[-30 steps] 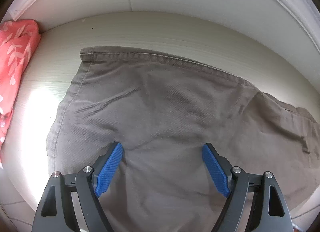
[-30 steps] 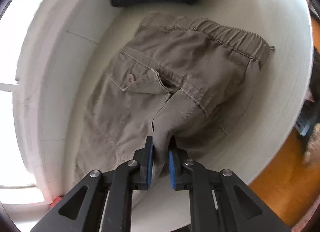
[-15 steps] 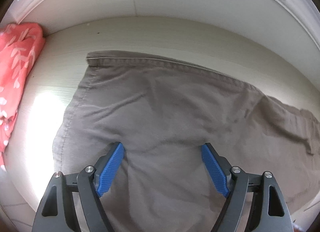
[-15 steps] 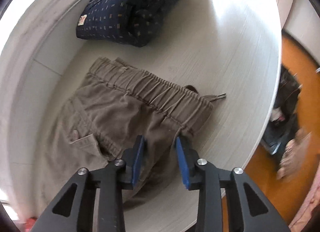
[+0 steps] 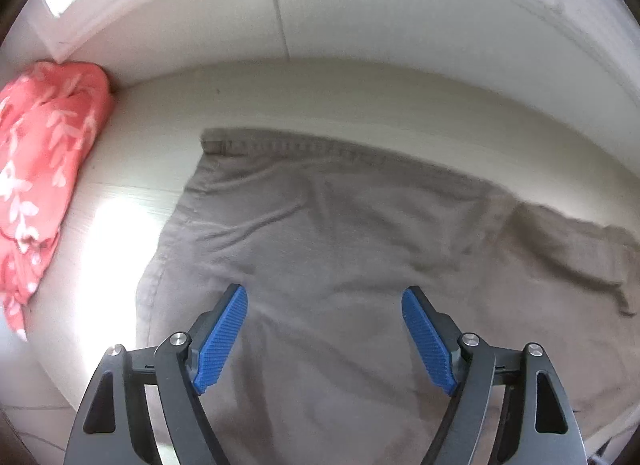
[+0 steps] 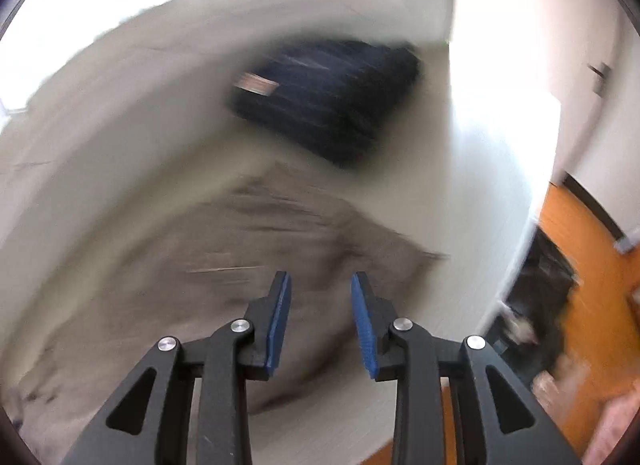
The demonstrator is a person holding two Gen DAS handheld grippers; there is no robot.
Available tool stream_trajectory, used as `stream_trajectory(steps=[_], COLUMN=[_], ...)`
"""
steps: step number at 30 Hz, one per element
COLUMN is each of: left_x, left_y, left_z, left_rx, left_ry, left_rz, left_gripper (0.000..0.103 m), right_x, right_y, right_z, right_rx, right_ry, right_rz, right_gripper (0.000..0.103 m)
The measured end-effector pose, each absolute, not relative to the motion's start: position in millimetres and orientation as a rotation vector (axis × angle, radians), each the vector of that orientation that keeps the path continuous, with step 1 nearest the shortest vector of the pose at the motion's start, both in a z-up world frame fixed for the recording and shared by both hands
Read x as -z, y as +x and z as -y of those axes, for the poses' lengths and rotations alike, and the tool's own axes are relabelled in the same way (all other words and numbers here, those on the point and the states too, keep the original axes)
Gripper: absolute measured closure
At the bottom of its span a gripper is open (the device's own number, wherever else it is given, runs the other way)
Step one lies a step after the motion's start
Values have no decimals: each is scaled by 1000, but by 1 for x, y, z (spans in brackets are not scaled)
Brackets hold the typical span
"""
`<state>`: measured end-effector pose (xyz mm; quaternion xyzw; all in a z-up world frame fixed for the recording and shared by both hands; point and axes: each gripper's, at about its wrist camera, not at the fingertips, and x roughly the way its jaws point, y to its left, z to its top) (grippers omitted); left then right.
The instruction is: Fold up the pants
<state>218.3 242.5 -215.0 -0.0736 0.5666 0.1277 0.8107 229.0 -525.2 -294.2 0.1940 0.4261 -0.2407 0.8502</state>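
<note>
Brown-grey pants (image 5: 320,249) lie spread on a white table (image 5: 360,105); the leg hem is at the far left in the left wrist view. My left gripper (image 5: 324,297) is open and empty, just above the leg fabric. In the blurred right wrist view the waist end of the pants (image 6: 248,249) lies below my right gripper (image 6: 321,285), which is open and holds nothing.
A folded coral patterned cloth (image 5: 44,169) lies at the table's left end. A folded navy garment (image 6: 328,97) lies beyond the waistband. A white wall (image 5: 360,5) runs along the far edge. Orange floor (image 6: 592,265) lies past the table's right edge.
My right gripper let go of the pants fabric, opened, and swung up and toward the waist end. My left gripper stayed open and drew back slightly.
</note>
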Motion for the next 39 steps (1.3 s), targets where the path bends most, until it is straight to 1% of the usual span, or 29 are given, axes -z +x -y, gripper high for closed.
stream_trajectory(steps=[2, 4, 8, 9, 10, 11, 12, 15, 18, 20, 21, 24, 26, 28, 29, 32, 35, 37, 39], left_x=[210, 213, 239, 241, 241, 241, 241, 241, 239, 238, 239, 241, 243, 244, 244, 244, 242, 245, 244], left_y=[209, 203, 196, 194, 193, 193, 192, 196, 201, 204, 214, 216, 214, 209, 208, 205, 202, 202, 203], left_z=[-236, -227, -222, -224, -224, -225, -228, -239, -245, -248, -248, -249, -249, -244, -243, -240, -239, -235, -230], left_rx=[-252, -241, -257, -255, -258, -261, -265, -269, -265, -260, -253, -229, -219, -203, -193, -172, -165, -166, -168], left_ry=[-213, -235, -244, -259, -269, -276, -282, -310, -304, -306, -309, -300, -292, -276, -266, -254, -276, -243, -229], left_rz=[-1180, -1173, -1241, -1233, -1225, -1231, -1233, -1224, -1235, -1234, -1231, -1224, -1214, -1209, -1213, -1220, -1213, -1222, -1218], left_gripper=[19, 19, 19, 19, 18, 18, 18, 18, 18, 17, 15, 10, 10, 10, 10, 10, 10, 10, 9], right_x=[290, 299, 348, 359, 362, 365, 365, 354, 321, 305, 302, 318, 344, 352, 350, 345, 331, 314, 311], right_y=[231, 231, 229, 227, 226, 225, 226, 235, 249, 270, 278, 282, 275, 267, 265, 269, 274, 280, 279], right_z=[483, 445, 402, 403, 406, 410, 413, 413, 389, 349, 326, 274, 259, 263, 270, 285, 294, 271, 236], right_rx=[336, 180, 72, 72, 69, 68, 75, 115, 35, -93, -155, -248, -271, -273, -272, -153, -98, -208, -303], right_ry=[396, 402, 377, 383, 391, 397, 399, 336, 296, 228, 184, 74, 74, 59, 67, 12, 74, 125, 96], right_rz=[-880, -893, -1035, -1049, -1054, -1058, -1068, -1130, -1075, -1053, -1044, -1050, -1096, -1072, -1059, -1096, -1125, -1100, -1088], right_gripper=[76, 77, 77, 81, 88, 93, 101, 101, 101, 100, 100, 100, 100, 100, 101, 101, 100, 97, 97])
